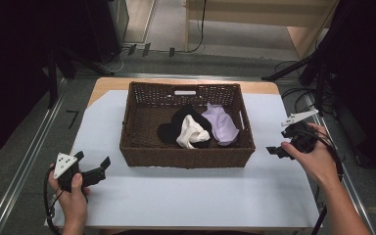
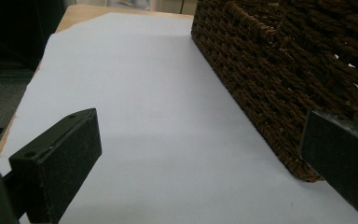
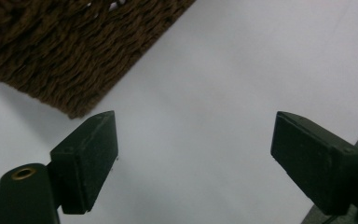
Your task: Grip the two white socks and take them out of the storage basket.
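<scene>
Wicker basket [image 1: 187,156] sits toward the far middle of the table [image 1: 186,196], on its white cover, holding 3 cloth pieces: a black one [image 1: 169,132], a white one [image 1: 191,132] on top of it, and a lilac one [image 1: 221,125] at the basket's right end. Left gripper [image 1: 92,164] hovers near the table's near-left corner, jaws spread wide and holding nothing, beside the basket's left wall [image 2: 279,88]. Right gripper [image 1: 276,150] hangs by the right edge, jaws likewise apart and empty, with the basket's corner [image 3: 70,56] ahead.
</scene>
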